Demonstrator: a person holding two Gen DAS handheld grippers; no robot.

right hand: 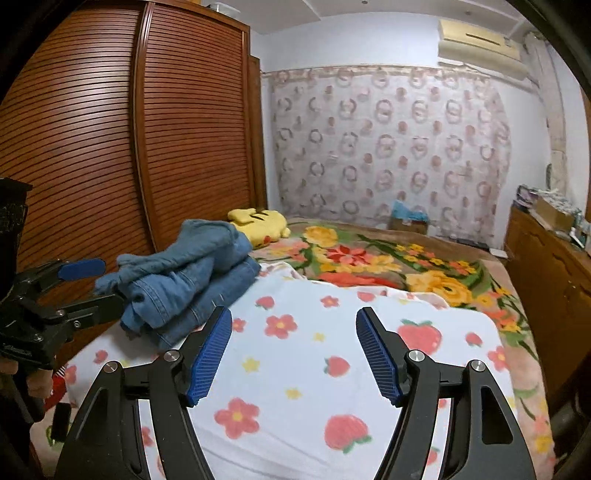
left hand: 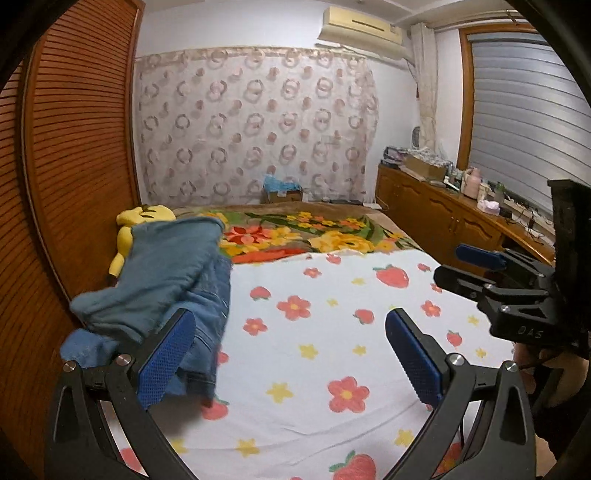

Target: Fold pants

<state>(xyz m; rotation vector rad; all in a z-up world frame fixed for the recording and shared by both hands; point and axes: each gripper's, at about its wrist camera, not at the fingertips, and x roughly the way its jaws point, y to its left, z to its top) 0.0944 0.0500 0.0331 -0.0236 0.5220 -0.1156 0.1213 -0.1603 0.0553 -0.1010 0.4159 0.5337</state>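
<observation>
My left claw [left hand: 290, 354] is spread wide, nothing between the blue pads, just bedsheet below. The left pad sits close by the pants pile; can't tell if it touches. My right claw [right hand: 293, 354] is also released, jaws apart, empty, over the sheet.

Pants [right hand: 184, 280]: folded blue denim stack w/ a lighter blue-grey cloth on top, lying at the left edge of the bed, next to the wardrobe. A yellow plush toy [right hand: 260, 221] lies just behind the stack, twd the far wall.

Surface: white sheet [right hand: 295, 369] w/ red flowers, strawberries & small yellow stars, a bit creased. Beyond it a brown blanket [right hand: 388, 258] w/ big orange and yellow blooms covers the far part of the bed.

Room: slatted wooden wardrobe [right hand: 110, 147] on the left; patterned sheer curtain [left hand: 255, 122] across the back wall; AC unit [left hand: 360, 26] above it. On the right a low wooden cabinet [left hand: 443, 218], its top cluttered w/ boxes & bottles, under a window w/ grey blinds [left hand: 524, 110]. A cardboard box [left hand: 280, 194] stands past the bed's far end.
</observation>
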